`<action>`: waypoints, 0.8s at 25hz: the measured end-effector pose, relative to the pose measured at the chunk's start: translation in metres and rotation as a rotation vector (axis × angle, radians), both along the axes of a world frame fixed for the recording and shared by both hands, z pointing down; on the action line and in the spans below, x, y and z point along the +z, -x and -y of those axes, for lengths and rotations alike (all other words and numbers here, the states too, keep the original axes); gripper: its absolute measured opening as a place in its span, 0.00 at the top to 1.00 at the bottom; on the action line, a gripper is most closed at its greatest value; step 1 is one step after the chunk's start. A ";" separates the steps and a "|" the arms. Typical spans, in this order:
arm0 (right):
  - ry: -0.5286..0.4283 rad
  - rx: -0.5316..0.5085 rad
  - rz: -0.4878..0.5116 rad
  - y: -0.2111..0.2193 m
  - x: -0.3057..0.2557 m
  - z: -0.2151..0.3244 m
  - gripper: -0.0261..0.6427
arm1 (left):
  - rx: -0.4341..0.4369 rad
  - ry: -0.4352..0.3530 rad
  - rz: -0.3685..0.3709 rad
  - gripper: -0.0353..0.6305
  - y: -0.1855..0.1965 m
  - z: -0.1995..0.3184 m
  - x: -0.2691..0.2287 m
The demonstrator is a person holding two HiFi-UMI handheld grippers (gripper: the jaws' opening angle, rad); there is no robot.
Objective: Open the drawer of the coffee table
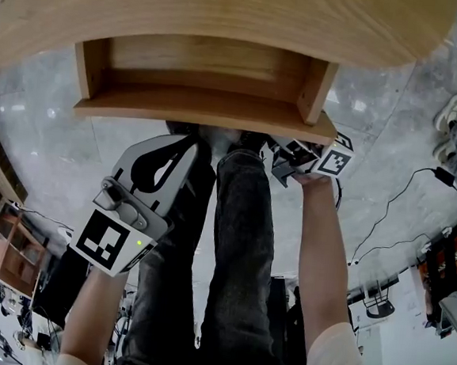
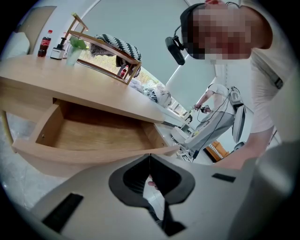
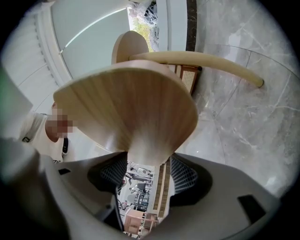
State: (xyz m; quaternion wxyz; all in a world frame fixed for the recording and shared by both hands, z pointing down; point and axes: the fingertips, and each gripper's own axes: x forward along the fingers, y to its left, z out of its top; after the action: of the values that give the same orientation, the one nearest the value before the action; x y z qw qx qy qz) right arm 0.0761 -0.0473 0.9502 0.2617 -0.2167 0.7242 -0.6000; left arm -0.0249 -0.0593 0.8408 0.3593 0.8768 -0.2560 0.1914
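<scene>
The coffee table's light wooden top [image 1: 227,11] fills the top of the head view. Its drawer [image 1: 204,96] stands pulled out beneath it, and its inside is bare. My right gripper [image 1: 290,155] is at the right end of the drawer front. In the right gripper view the drawer front [image 3: 131,108] runs between the jaws of the right gripper [image 3: 147,161], which is shut on it. My left gripper [image 1: 192,141] hangs a little below the drawer front, touching nothing. The left gripper [image 2: 150,157] is shut and empty, facing the drawer [image 2: 93,133].
The person's legs in dark trousers [image 1: 238,258] stand right in front of the drawer. On the table top are a cola bottle [image 2: 43,43], a green cup [image 2: 75,51] and a wooden rack [image 2: 103,54]. A cable [image 1: 402,201] lies on the grey floor at right.
</scene>
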 end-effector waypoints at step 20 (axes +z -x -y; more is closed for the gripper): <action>0.180 0.010 -0.080 -0.015 -0.068 -0.050 0.61 | 0.005 -0.048 -0.037 0.92 -0.019 0.013 -0.103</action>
State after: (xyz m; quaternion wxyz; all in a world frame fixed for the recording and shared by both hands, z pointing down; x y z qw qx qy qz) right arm 0.0910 0.0027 0.8823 0.2152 -0.2670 0.6760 -0.6522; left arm -0.0056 -0.0727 0.7382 0.3424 0.8892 -0.2516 0.1699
